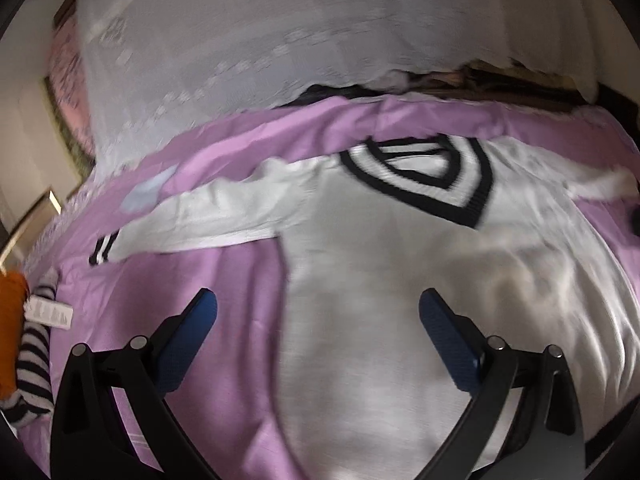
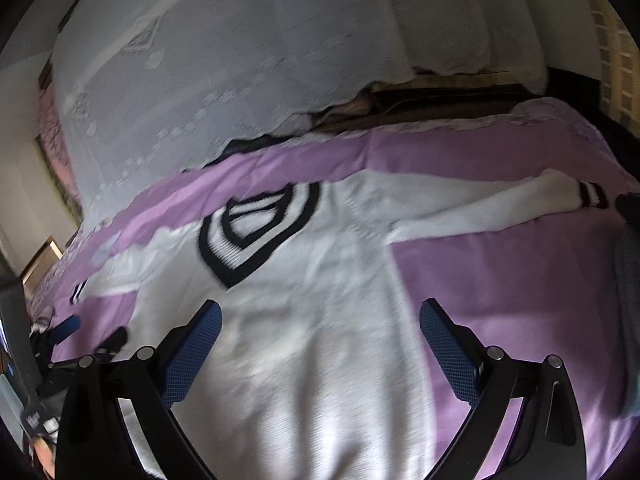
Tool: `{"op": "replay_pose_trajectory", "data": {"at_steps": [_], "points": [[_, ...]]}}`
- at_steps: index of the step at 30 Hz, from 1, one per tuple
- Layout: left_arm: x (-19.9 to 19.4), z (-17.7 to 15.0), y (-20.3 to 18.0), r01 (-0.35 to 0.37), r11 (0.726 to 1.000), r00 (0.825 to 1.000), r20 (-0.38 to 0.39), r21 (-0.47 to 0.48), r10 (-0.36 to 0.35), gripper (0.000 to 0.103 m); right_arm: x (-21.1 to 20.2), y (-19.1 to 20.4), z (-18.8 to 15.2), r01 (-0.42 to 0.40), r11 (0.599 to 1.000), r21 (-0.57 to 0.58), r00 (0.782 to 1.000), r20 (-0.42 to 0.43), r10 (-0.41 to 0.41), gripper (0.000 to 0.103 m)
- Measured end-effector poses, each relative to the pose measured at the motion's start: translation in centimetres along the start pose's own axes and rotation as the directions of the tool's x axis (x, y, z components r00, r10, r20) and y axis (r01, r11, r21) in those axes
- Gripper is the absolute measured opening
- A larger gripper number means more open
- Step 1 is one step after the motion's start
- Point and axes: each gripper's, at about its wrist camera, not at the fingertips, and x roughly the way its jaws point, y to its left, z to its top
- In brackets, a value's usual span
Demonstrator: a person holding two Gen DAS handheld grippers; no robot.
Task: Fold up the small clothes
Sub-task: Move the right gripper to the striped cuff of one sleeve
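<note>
A white knit sweater [image 1: 400, 280] with a black-and-white striped V-neck collar [image 1: 424, 176] lies spread flat on a purple bedsheet [image 1: 224, 280], sleeves stretched out to both sides. My left gripper [image 1: 318, 312] is open and empty, hovering over the sweater's left side edge. In the right wrist view the sweater [image 2: 304, 340] shows with its collar [image 2: 256, 232] and right sleeve cuff [image 2: 592, 194]. My right gripper [image 2: 320, 320] is open and empty above the sweater's right body edge. The left gripper [image 2: 86, 336] shows at the left there.
A white lace cover [image 1: 280, 32] drapes over the bed's far end. A black-and-white striped garment [image 1: 34, 368] and an orange item [image 1: 12, 312] lie at the left edge of the sheet. A dark gap [image 2: 440, 100] runs behind the sheet.
</note>
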Motion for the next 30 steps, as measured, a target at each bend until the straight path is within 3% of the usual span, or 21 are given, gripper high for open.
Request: {"op": "replay_pose_trajectory", "data": {"at_steps": [5,7,10,14,18,21,23,25,27,29,30], "points": [[4.4,0.4,5.2,0.024,0.986,0.986,-0.158,-0.166,-0.05,0.099,0.2,-5.9,1.5,-0.018,0.979,0.204,1.0,0.013,0.015,0.1],[6.1,0.0,6.9,0.049,0.966,0.971,-0.213,-0.255,-0.105,0.099,0.6,-8.8,1.7,-0.041,0.949,0.312,0.999,0.024,0.035,0.1],[6.8,-0.8,7.5,0.104,0.939,0.954,-0.235,-0.328,-0.188,0.099,1.6,-12.4,2.1,-0.074,0.897,0.437,0.997,0.024,0.071,0.1],[6.4,-0.8,5.6,0.098,0.966,0.959,-0.237,-0.24,-0.156,0.099,2.3,-15.8,3.0,-0.124,0.834,0.537,0.992,0.054,0.113,0.099],[6.0,-0.8,3.7,0.147,0.971,0.95,-0.246,-0.19,-0.192,0.099,2.6,-18.1,4.3,-0.051,0.841,0.538,0.999,0.038,0.036,0.091],[3.9,-0.1,3.4,0.19,0.962,0.954,-0.194,-0.198,-0.229,0.099,3.7,-19.8,5.2,-0.019,0.821,0.571,1.0,0.007,0.018,0.078],[2.8,0.3,2.9,0.268,0.939,0.935,-0.177,-0.214,-0.307,0.098,4.8,-21.0,5.8,0.009,0.796,0.606,1.0,-0.01,-0.004,0.076],[1.9,0.5,1.7,0.377,0.9,0.894,-0.171,-0.218,-0.415,0.098,6.0,-22.2,6.5,0.039,0.766,0.642,0.999,-0.026,-0.028,0.076],[1.8,0.0,-0.6,0.42,0.894,0.871,-0.208,-0.156,-0.446,0.098,7.2,-23.2,7.2,0.051,0.748,0.662,0.999,-0.036,-0.037,0.076],[2.3,-1.4,-3.9,0.403,0.915,0.877,-0.275,-0.025,-0.394,0.098,8.3,-23.7,7.6,0.071,0.735,0.675,0.997,-0.051,-0.049,0.076],[2.5,-1.9,-5.1,0.365,0.93,0.896,-0.29,0.046,-0.337,0.099,8.9,-23.8,7.8,0.087,0.727,0.681,0.996,-0.064,-0.059,0.076]]}}
